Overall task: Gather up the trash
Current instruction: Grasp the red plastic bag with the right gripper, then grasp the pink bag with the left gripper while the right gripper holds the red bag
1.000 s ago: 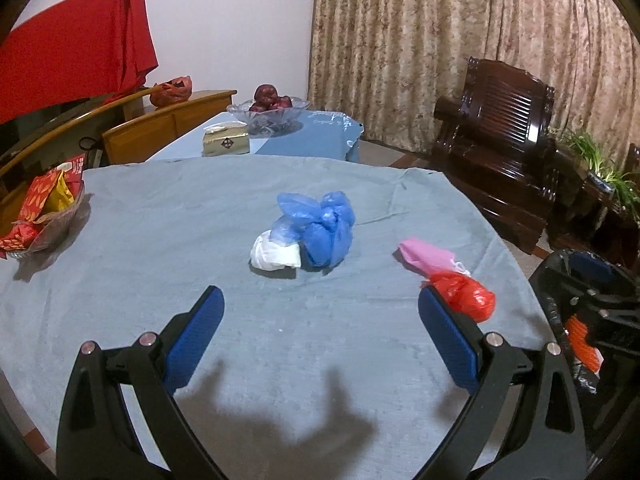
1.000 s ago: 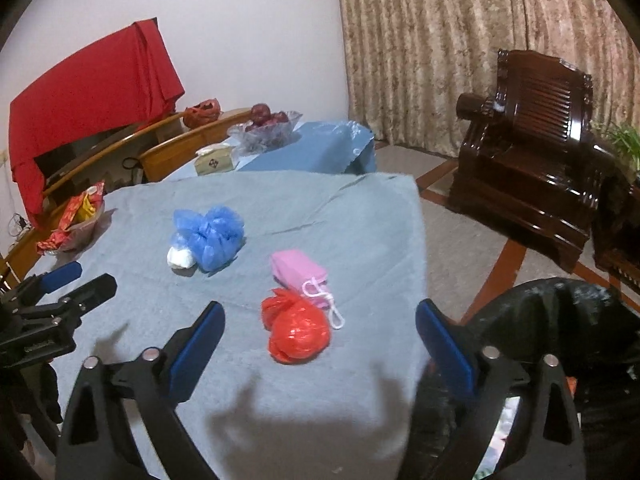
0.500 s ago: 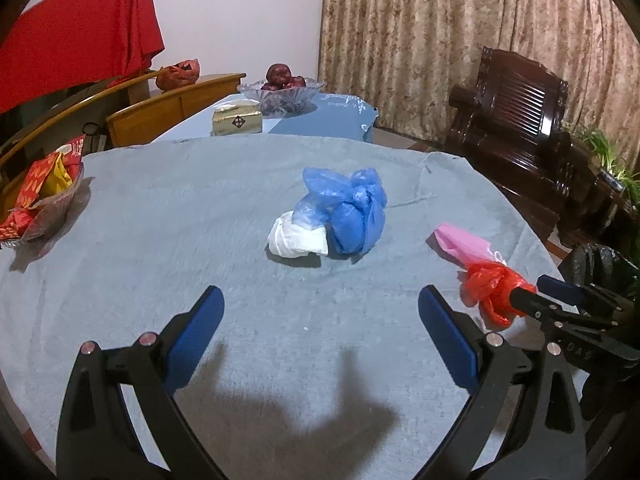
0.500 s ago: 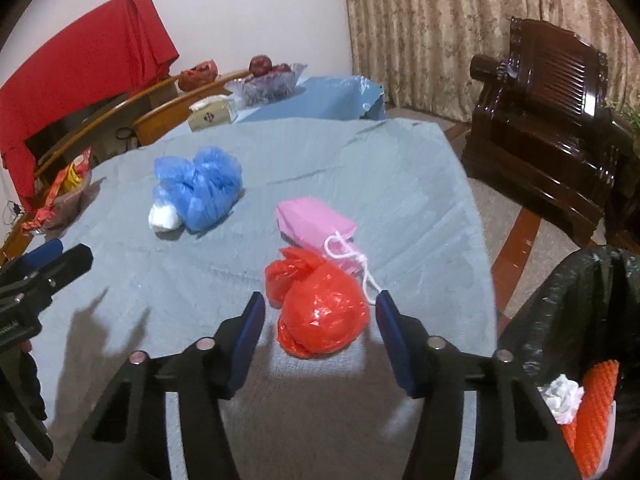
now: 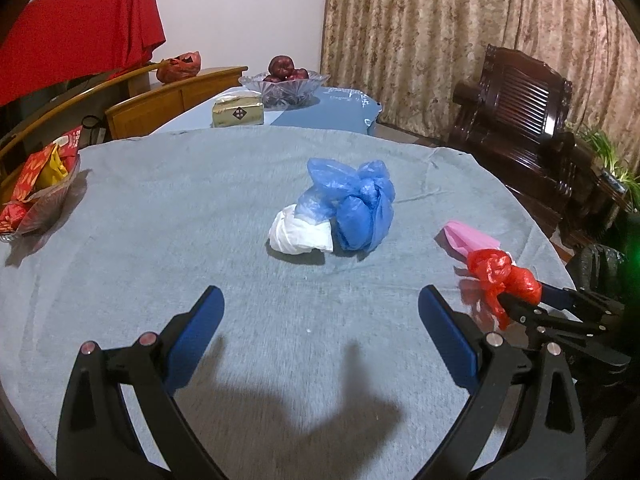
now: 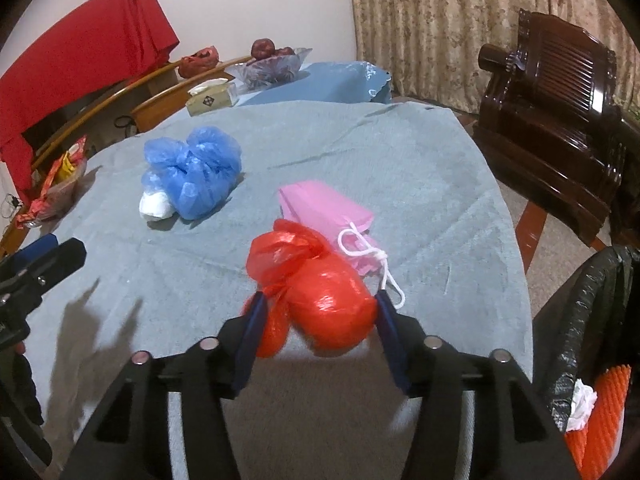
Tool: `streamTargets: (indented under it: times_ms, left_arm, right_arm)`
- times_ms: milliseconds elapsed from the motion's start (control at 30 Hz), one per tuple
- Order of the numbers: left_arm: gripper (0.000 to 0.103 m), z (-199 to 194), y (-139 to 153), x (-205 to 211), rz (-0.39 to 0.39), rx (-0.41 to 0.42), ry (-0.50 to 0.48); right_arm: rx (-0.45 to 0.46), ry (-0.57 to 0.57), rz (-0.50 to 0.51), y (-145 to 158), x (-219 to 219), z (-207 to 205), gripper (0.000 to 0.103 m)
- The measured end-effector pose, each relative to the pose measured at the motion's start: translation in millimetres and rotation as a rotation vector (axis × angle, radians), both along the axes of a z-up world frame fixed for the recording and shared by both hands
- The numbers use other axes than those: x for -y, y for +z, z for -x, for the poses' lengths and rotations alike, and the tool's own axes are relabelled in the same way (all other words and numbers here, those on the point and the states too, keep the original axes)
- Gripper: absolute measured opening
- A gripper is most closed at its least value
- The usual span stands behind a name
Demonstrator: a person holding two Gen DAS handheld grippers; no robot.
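The red bag (image 6: 320, 296) sits between the jaws of the right gripper (image 6: 320, 312), which pinch its sides after some opening and closing. It looks lifted off the bench (image 6: 400, 152), but that is hard to tell. Just past the jaws lies a pink bag (image 6: 320, 204); a white cord hides its front edge. No writing shows on either. The left gripper (image 5: 320, 320) has its jaws spread wide over bare cloth.

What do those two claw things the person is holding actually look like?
Both match: the left gripper and right gripper are black plastic frames forking into two arms, each tipped with flat blue-padded fingers. Small round silver bolts sit at the joints. No cables or markings show.
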State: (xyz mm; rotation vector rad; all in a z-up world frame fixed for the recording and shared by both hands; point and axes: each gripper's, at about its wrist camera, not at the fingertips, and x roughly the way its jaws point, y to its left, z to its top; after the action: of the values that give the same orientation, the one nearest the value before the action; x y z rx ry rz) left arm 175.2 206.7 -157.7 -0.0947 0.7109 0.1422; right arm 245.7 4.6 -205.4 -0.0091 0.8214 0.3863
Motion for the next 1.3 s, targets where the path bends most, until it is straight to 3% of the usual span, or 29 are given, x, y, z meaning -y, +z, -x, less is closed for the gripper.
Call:
streamTargets:
  times_ms: [100,200,300,633,1000,1300]
  left_arm:
    - [0.095,-1,-1,0,0.001,-0.001,0.000]
    - [0.095,-1,-1,0,0.001,-0.001,-0.001]
    - [0.095,-1,-1,2,0.001,0.000,-0.002]
    - [0.095,-1,4,10,-0.004,0.010,-0.011]
    - [0.095,-11,17,37,0.002,0.038,-0.055]
    - [0.095,-48,17,76,0.002,0.041,-0.117]
  right_arm:
    - [-0.009,0.002,0.003,-2,-2,-3,0.060]
    - [-0.015,0.012,0.004,-3,-4,-5,0.042]
    - [-0.013,0.031,-0.005,-2,-4,-3,0.039]
    - [-0.006,0.041,-0.052,10,8,15,0.038]
    - [0.039,-0.071,-0.063,34,50,13,0.038]
    - [0.025,-0.170,-0.068,38,82,-8,0.038]
